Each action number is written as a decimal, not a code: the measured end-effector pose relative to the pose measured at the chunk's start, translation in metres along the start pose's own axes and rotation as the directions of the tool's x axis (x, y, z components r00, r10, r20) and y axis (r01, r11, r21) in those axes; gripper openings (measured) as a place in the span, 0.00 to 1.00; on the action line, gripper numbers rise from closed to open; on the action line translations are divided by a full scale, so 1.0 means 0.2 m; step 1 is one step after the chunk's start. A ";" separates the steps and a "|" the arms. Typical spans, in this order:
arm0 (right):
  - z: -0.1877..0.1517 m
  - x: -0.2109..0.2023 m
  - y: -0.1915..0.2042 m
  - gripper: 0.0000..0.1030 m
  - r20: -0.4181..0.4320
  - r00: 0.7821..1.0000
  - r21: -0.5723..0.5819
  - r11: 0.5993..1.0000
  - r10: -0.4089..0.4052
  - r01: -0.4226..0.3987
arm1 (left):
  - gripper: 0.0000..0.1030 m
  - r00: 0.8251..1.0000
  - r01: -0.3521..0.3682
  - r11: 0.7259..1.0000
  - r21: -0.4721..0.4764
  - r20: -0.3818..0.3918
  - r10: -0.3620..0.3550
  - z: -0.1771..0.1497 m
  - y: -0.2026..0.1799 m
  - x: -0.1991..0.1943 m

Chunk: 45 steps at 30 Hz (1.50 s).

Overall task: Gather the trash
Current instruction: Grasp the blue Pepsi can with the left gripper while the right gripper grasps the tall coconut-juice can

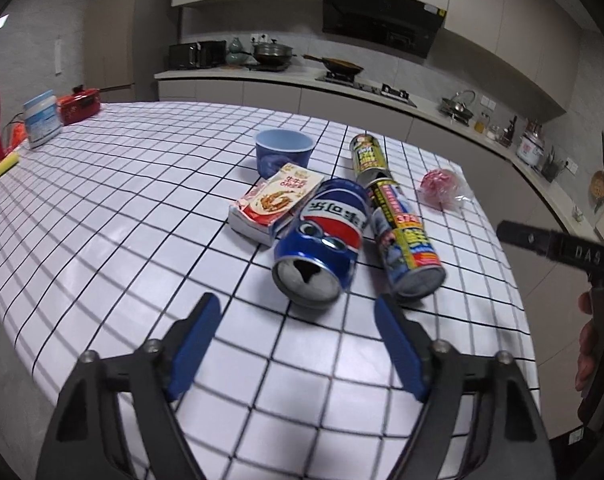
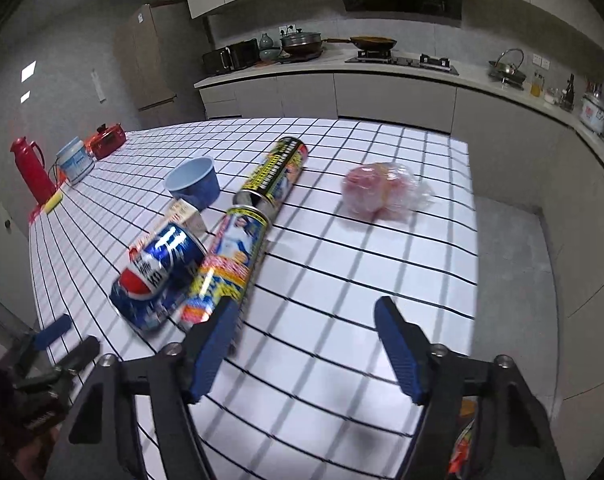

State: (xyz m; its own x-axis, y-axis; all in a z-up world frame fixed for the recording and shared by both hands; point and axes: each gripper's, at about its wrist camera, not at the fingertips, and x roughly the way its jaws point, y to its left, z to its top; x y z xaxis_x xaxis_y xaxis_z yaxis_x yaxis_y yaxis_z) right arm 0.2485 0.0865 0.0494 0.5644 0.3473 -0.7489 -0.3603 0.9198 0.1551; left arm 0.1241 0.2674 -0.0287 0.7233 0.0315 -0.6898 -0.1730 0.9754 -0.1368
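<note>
A: Both tongs, left tongs (image 1: 296,340) and right tongs (image 2: 305,348), gape empty; the blue can (image 1: 321,240) lies at twelve o'clock on the counter (image 1: 102,200).

B: It's round; off-centre pinching might roll it into the yellow can (image 1: 405,240).

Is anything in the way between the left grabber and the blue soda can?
No. The left gripper has open jaws aimed at the blue soda can, with only bare checked tablecloth between them. A tall can lies close on the soda can's right.
</note>
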 end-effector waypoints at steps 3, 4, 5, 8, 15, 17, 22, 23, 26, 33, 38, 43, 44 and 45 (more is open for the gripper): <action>0.04 0.08 0.05 0.68 -0.018 1.000 0.013 1.000 0.010 -0.010 | 0.75 1.000 0.024 1.000 0.017 -0.014 -0.023 0.04 0.02 0.08; 0.05 0.11 0.06 0.68 -0.025 1.000 0.015 1.000 0.010 -0.009 | 0.75 0.999 0.032 0.999 0.023 -0.021 -0.031 0.05 0.02 0.11; 0.06 0.13 0.08 0.68 -0.029 1.000 0.018 1.000 0.009 -0.008 | 0.75 0.999 0.044 0.999 0.028 -0.027 -0.043 0.06 0.02 0.13; 0.08 0.18 0.09 0.68 -0.038 0.999 0.034 0.999 0.006 -0.004 | 0.75 0.997 0.074 0.996 0.052 -0.032 -0.073 0.09 0.01 0.18; 0.11 0.29 0.10 0.68 -0.065 0.998 0.065 0.998 -0.001 0.005 | 0.66 0.988 0.139 0.988 0.067 -0.078 -0.134 0.15 -0.01 0.33; 0.12 0.32 0.10 0.68 -0.073 0.997 0.070 0.998 0.002 0.003 | 0.66 0.988 0.137 0.988 0.067 -0.079 -0.132 0.17 0.01 0.35; 0.15 0.41 0.17 0.68 -0.111 0.993 0.061 0.998 0.036 -0.029 | 0.65 0.993 0.101 0.994 0.037 -0.072 -0.098 0.18 0.11 0.33; 0.16 0.44 0.19 0.68 -0.125 0.991 0.060 0.997 0.047 -0.040 | 0.65 0.993 0.100 0.994 0.033 -0.072 -0.097 0.18 0.13 0.33; 0.17 0.53 0.24 0.68 -0.170 0.984 0.052 0.997 0.058 -0.050 | 0.65 0.993 0.094 0.995 0.034 -0.072 -0.091 0.17 0.14 0.32; 0.11 0.61 0.26 0.55 -0.232 0.970 0.063 0.996 0.074 -0.061 | 0.65 0.994 0.082 0.996 0.046 -0.075 -0.078 0.16 0.13 0.32; 0.10 0.57 0.22 0.54 -0.214 0.971 0.085 0.992 0.107 -0.090 | 0.65 0.995 0.063 0.996 0.060 -0.075 -0.058 0.17 0.12 0.35; 0.09 0.50 0.15 0.53 -0.193 0.977 0.091 0.993 0.095 -0.078 | 0.64 0.994 0.075 0.995 0.062 -0.089 -0.070 0.18 0.09 0.39; 0.08 0.48 0.14 0.53 -0.190 0.977 0.094 0.992 0.095 -0.079 | 0.64 0.994 0.076 0.995 0.061 -0.084 -0.070 0.18 0.09 0.39; 0.08 0.47 0.13 0.53 -0.187 0.978 0.095 0.992 0.095 -0.079 | 0.64 0.994 0.077 0.995 0.060 -0.082 -0.072 0.18 0.09 0.39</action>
State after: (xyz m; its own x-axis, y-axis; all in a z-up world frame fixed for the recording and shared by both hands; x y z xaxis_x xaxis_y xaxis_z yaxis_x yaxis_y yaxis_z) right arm 0.3041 0.1469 -0.0064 0.3789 0.3934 -0.8377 -0.3311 0.9029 0.2743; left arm 0.2008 0.2948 -0.0587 0.6767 -0.0570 -0.7341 -0.0764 0.9862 -0.1470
